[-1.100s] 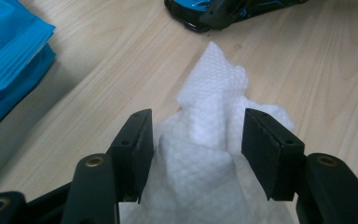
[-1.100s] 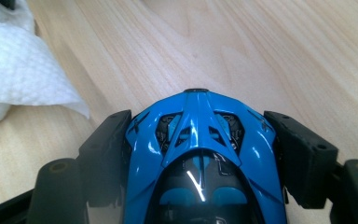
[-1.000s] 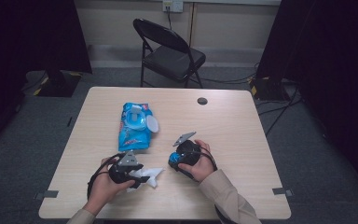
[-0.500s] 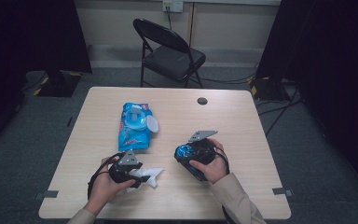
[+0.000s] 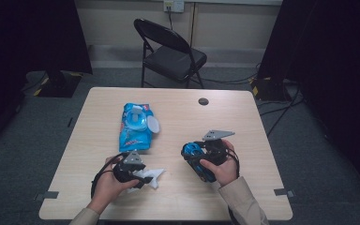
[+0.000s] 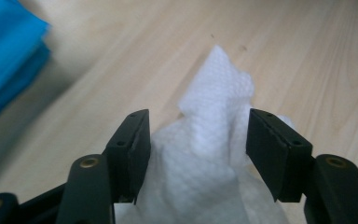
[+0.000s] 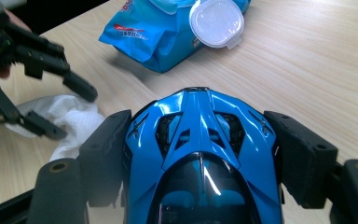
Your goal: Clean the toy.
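Big wooden table point(image 5: 243, 126) with a black folding chair point(image 5: 168, 51) parked behind it. Toward the left middle of the table lies a blue pack of wet wipes point(image 5: 135, 126), its round clear lid point(image 7: 216, 22) flipped open (there's red and white writing on the pack, too blurry to read).

The right gripper point(image 7: 200, 149) is squeezed onto a shiny blue toy car point(image 7: 200, 154), one jaw against each side, held over the table's right half. In the high view the car point(image 5: 198, 159) sits in front of the person's right hand point(image 5: 222, 168).

The left gripper point(image 6: 198, 149) sits near the front left with its jaws partway open around a crumpled white wipe point(image 6: 209, 154). The wipe bunches up between the jaws and touches the left one; whether they actually pinch it, I can't tell.
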A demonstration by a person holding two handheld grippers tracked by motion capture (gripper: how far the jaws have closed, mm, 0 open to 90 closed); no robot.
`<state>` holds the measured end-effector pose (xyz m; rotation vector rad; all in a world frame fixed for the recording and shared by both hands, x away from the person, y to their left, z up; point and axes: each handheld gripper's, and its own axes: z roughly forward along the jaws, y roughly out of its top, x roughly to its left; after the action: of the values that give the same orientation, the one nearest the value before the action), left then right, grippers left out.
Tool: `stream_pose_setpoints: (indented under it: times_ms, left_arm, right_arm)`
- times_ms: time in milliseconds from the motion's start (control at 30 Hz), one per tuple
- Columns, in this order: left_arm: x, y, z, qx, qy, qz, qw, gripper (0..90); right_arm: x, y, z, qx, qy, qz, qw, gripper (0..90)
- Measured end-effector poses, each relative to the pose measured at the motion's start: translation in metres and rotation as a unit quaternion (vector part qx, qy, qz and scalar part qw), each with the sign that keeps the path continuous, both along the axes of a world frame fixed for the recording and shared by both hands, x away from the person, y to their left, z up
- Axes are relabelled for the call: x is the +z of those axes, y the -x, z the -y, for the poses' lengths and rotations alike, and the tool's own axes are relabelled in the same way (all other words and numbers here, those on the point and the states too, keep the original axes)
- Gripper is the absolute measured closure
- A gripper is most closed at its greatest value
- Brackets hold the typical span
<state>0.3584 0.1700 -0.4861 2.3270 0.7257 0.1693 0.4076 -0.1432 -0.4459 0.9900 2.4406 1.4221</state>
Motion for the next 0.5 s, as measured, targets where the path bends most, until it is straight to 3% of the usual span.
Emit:
stream_pose_setpoints:
  times_ms: [67,133,200,333,500]
  left_arm:
    - [-0.001,0.001,0.002,-0.008,-0.008,-0.002,0.9999,51.3]
    - [0.003,0.002,0.005,-0.007,-0.019,-0.01,0.9997,73.8]
    - [0.006,0.0,0.007,0.002,-0.02,-0.015,0.9997,81.5]
    - [0.026,-0.009,0.006,0.021,0.051,-0.004,0.9984,83.9]
    - [0.06,-0.031,0.007,0.051,0.128,0.013,0.9904,84.1]
  right_arm:
    - [0.0,0.0,0.001,0.002,-0.002,-0.001,1.0,26.2]
    - [0.001,0.001,0.0,0.002,-0.004,0.0,1.0,26.2]
    - [0.002,0.001,0.0,0.004,-0.006,0.0,1.0,26.2]
    - [0.003,0.003,-0.001,0.011,-0.016,0.0,0.9998,26.2]
    - [0.004,0.005,-0.005,0.019,-0.02,0.0,0.9996,26.2]
